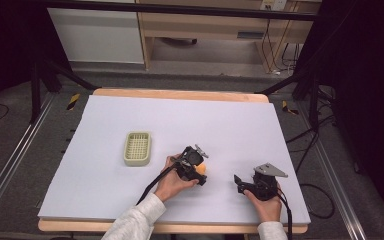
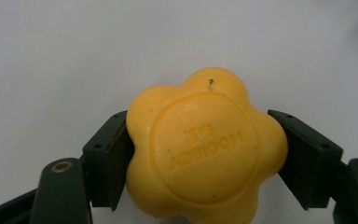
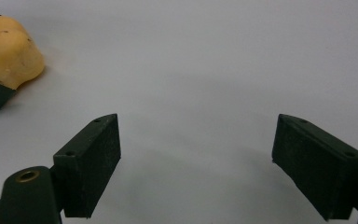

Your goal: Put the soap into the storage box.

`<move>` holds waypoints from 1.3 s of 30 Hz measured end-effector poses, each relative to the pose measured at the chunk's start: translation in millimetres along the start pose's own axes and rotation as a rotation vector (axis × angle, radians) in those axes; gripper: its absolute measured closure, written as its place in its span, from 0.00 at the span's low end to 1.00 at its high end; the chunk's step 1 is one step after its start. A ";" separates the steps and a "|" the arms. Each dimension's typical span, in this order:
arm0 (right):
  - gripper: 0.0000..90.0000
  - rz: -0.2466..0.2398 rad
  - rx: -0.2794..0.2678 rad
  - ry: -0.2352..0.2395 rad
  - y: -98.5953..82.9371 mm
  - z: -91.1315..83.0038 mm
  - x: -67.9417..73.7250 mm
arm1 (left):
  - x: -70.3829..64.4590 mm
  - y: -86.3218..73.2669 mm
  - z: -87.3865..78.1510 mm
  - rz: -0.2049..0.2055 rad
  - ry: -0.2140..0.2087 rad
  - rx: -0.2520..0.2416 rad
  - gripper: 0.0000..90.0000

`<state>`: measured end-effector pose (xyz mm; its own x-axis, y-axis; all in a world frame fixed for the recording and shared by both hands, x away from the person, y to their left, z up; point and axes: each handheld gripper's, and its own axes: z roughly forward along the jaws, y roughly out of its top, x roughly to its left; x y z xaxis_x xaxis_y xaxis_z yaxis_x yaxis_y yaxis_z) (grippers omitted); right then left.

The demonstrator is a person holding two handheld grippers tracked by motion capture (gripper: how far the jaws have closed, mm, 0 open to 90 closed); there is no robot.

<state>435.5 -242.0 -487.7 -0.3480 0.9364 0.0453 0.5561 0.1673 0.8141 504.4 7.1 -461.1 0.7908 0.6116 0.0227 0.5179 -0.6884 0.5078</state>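
A yellow flower-shaped soap [image 2: 206,149] with raised lettering sits between the two jaws of my left gripper [image 2: 200,158], which is shut on it from both sides. From above, the left gripper [image 1: 200,172] is near the middle of the white table cover, with the soap [image 1: 201,168] showing as a small orange-yellow spot at its tip. To its right, my right gripper [image 1: 239,183] points left with its jaws wide apart. In the right gripper view the right gripper [image 3: 196,163] holds nothing, and the soap [image 3: 7,49] shows at the top left corner.
A pale green soap dish [image 1: 138,148] with a ribbed inside lies left of the left gripper. The white cover [image 1: 180,120] spans a wooden table. Metal frame legs and cables stand around the table.
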 end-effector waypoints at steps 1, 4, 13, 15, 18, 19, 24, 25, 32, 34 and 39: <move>0.17 0.000 0.000 0.001 0.0 0.1 -0.1 | -0.1 -0.4 -1.1 -0.005 -0.002 -0.005 0.29; 0.17 -0.001 0.002 0.001 0.0 0.1 -0.2 | 0.4 -1.2 -4.8 -0.002 -0.001 -0.005 0.29; 0.17 -0.009 0.000 -0.002 -0.1 0.6 -0.6 | 4.4 -6.9 -18.3 -0.015 -0.009 -0.026 0.29; 0.17 -0.009 0.000 -0.002 -0.1 0.7 -0.6 | 6.1 -8.2 -20.5 -0.018 -0.010 -0.030 0.29; 0.17 -0.009 0.000 -0.003 -0.1 0.7 -0.6 | 7.2 -9.1 -22.4 -0.019 -0.007 -0.035 0.30; 0.17 -0.008 0.001 -0.003 -0.1 0.7 -0.6 | 7.3 -9.3 -23.4 -0.019 -0.007 -0.038 0.30; 0.17 -0.007 0.002 -0.001 -0.1 0.6 -0.7 | 7.3 -10.8 -31.5 -0.020 -0.010 -0.057 0.30; 0.17 -0.007 0.001 -0.002 -0.1 0.6 -0.6 | 7.4 -11.4 -33.4 -0.021 -0.006 -0.062 0.30; 0.17 -0.008 0.002 -0.002 -0.1 0.7 -0.7 | 13.7 -16.6 -50.0 -0.033 0.001 -0.093 0.30; 0.17 -0.007 0.003 -0.002 -0.1 0.7 -0.7 | 15.8 -18.7 -54.4 -0.042 0.000 -0.107 0.30; 0.17 -0.007 0.003 -0.003 -0.1 0.7 -0.7 | 22.7 -25.1 -65.5 -0.060 0.007 -0.125 0.30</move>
<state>436.3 -242.5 -488.2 -0.3497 0.9361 0.0380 0.5558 0.1746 0.8128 487.9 63.8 -416.9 0.7570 0.6534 -0.0053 0.5194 -0.5967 0.6117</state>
